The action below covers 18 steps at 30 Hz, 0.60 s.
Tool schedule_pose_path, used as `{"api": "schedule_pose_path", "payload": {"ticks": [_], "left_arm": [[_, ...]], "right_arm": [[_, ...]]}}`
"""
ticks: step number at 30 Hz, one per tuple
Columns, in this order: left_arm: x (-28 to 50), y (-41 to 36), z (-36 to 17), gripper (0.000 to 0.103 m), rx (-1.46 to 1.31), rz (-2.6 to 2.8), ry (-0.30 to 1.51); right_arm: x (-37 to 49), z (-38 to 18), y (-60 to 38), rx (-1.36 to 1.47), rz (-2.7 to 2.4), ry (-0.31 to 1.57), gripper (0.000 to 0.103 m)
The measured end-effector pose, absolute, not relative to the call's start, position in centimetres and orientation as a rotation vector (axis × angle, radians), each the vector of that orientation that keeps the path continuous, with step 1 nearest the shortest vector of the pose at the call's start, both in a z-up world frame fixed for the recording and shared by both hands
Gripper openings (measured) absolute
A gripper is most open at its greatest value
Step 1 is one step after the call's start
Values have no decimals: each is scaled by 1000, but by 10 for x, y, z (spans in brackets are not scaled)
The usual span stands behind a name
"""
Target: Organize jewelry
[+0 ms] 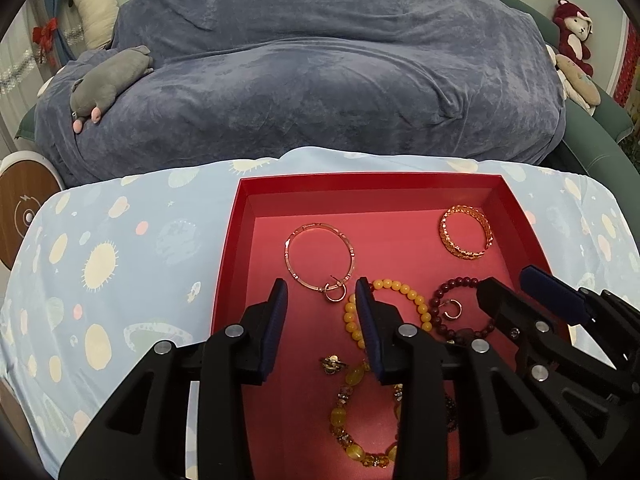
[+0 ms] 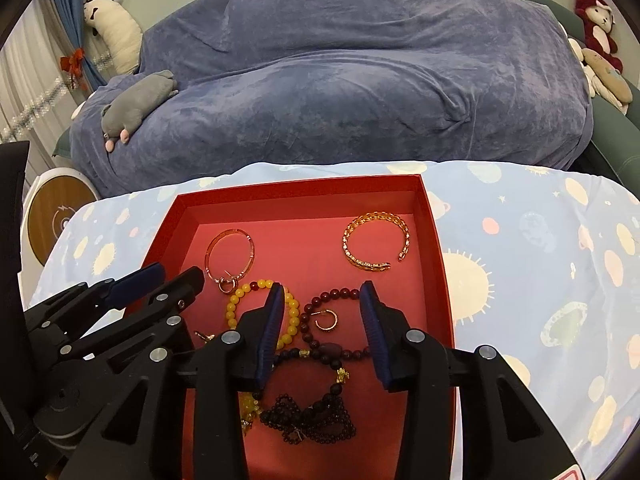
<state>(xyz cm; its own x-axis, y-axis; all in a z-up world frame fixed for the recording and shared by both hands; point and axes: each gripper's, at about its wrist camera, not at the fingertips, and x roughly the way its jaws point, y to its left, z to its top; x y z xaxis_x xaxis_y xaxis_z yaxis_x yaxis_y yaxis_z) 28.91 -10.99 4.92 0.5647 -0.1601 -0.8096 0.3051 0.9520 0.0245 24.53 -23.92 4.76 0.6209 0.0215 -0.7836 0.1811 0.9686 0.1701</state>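
Red tray [image 1: 230, 248] of bracelets beneath both spread, empty tongs [image 1: 322, 292] [image 2: 322, 294].

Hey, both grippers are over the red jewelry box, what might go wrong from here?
1. The small hoop earring lies inside the dark red bead bracelet; grabbing one may drag the other.
2. The black bead strand is bunched and could snag.
3. The left gripper and right gripper hover close together and might collide.
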Motion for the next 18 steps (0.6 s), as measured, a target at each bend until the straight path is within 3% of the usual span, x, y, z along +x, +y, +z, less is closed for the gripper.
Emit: {"api": "schedule_pose_path", "payload": {"ticks": [7, 9, 18], "left_arm": [[265, -97, 69, 50, 135, -276, 926], [256, -93, 74, 52, 130, -269, 924], [216, -75, 86, 70, 129, -243, 921]], "right_arm": [[214, 68, -231, 198, -112, 878, 42], [204, 73, -229, 190, -123, 873, 50], [160, 86, -222, 194, -150, 858, 64]]}}
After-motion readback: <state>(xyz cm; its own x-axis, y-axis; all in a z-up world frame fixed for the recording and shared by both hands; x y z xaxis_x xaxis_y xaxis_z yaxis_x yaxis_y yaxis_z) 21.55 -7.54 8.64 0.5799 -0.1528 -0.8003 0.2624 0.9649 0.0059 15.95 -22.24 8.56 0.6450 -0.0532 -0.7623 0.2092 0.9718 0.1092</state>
